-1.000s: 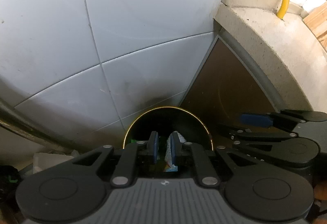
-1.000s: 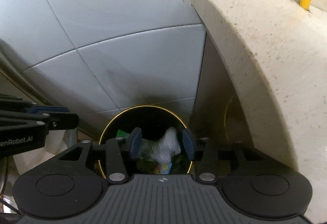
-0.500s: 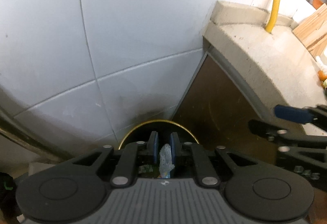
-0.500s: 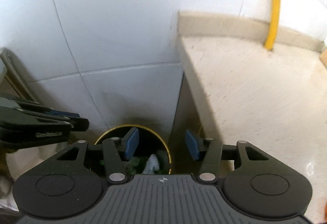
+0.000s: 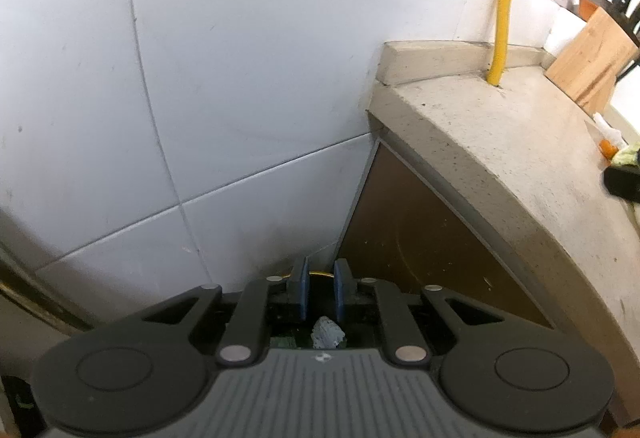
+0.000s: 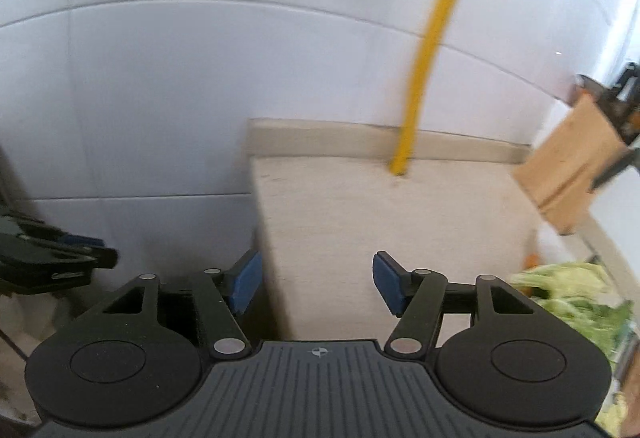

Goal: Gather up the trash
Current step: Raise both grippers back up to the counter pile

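Note:
My left gripper (image 5: 320, 290) hangs over the black trash bin, whose gold rim (image 5: 320, 273) shows as a thin arc between the fingertips. Its blue pads stand almost together, shut, with nothing between them. Under it a crumpled white paper (image 5: 327, 334) lies in the bin among green scraps. My right gripper (image 6: 316, 288) is higher, at the left edge of the beige counter (image 6: 360, 230). Its jaws are opening wide and hold nothing. The left gripper (image 6: 80, 256) shows at the left edge of the right wrist view.
White wall tiles (image 5: 240, 78) rise behind the bin, and a brown cabinet side (image 5: 420, 238) stands under the counter. On the counter are a yellow pipe (image 6: 428, 58), a wooden knife block (image 6: 572, 178) and green leafy vegetable scraps (image 6: 576, 298) at the right.
My right gripper has risen from over the bin to counter height and tilted up, its jaws spreading, with the white paper left in the bin. The left gripper has lifted a little.

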